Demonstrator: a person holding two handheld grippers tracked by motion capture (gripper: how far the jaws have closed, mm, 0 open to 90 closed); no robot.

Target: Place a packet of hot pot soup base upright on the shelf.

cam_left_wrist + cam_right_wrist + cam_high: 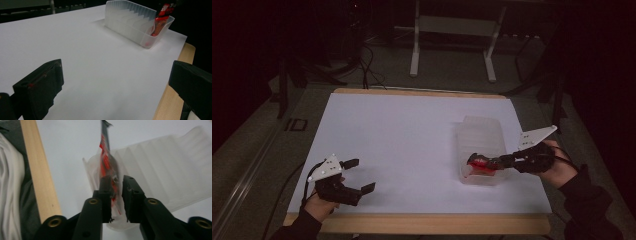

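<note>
Your right claw [116,195] sits over the clear bin [482,132], jaws a little apart, the red packet [106,162] standing between them in its near slot. Your left claw [362,176] gapes wide, holding nothing, on the worktop [402,135].

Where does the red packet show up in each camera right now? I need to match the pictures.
High view: the red packet sits right of centre, in the near end of the clear slotted bin, at the right claw.
Left gripper view: top right, standing in the bin's end slot.
Right gripper view: centre, running up from between the jaws.
Shared landmark: the clear slotted bin.
</note>
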